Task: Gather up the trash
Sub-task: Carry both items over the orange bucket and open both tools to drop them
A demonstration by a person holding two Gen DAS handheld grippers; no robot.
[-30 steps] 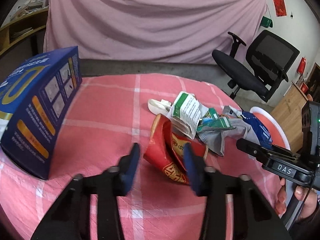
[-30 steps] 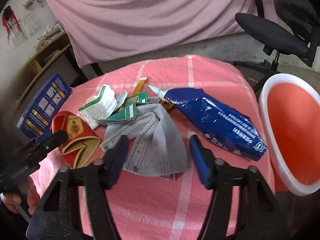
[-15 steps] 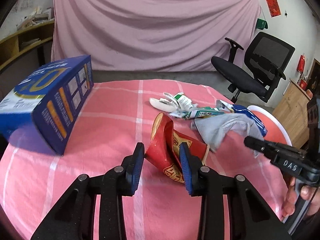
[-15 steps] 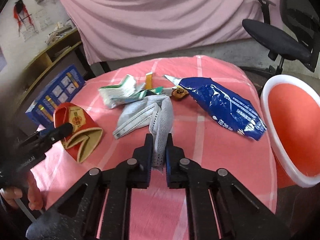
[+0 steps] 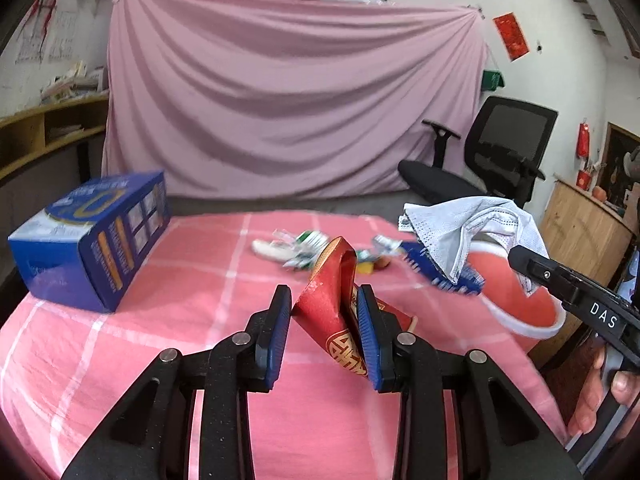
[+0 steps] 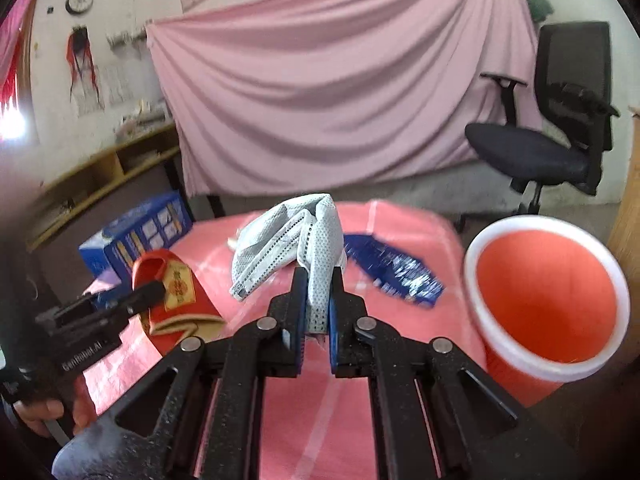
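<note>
The left gripper [image 5: 325, 330] is closing, its pads pinching the red carton [image 5: 334, 312] near the tabletop's [image 5: 120, 356] front edge. The right gripper [image 6: 318, 312] is clamped on a grey face mask [image 6: 292, 244], held up beside the orange bin [image 6: 548, 300] off the right edge. A blue wrapper [image 6: 396, 272] lies further back, a blue box [image 5: 92, 236] at the far left corner.

One red carton [image 5: 332, 300], one mask [image 6: 292, 240], one bin [image 6: 548, 300], one blue box [image 5: 92, 236].

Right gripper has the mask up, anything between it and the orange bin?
Nothing visible. The mask hangs clamped in the right gripper, the bin stands open just to its right, and only bare tablecloth lies between.
</note>
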